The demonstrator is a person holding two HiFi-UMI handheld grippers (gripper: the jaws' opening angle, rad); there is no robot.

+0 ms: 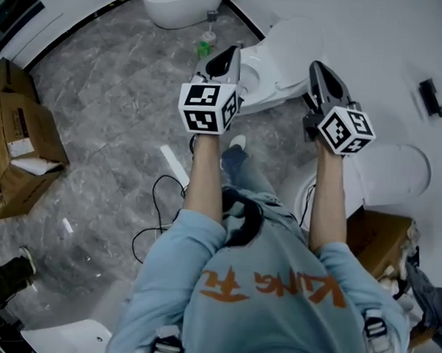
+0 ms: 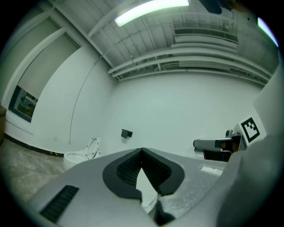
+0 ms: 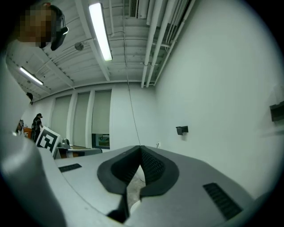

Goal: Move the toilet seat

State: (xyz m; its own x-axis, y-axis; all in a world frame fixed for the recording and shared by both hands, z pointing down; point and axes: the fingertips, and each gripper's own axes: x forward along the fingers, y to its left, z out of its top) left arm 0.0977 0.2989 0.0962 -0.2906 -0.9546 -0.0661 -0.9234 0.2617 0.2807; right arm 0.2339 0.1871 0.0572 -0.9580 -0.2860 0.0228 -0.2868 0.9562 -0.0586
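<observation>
Left gripper [image 1: 228,54] and right gripper [image 1: 319,67]: both pressed together, empty, held level.
Toilet seat [image 1: 290,46] at twelve o'clock between them, untouched. Risks: skidding off glossy plastic with closed tips, letting it slam, clipping green bottle [image 1: 206,43] at ten o'clock.

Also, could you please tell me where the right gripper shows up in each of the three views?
Head view: the right gripper is right of centre, above its marker cube.
Left gripper view: the right gripper shows at the right, below mid-height.
Right gripper view: the right gripper fills the bottom, fingers shut.
Shared landmark: the white wall ahead.
</observation>
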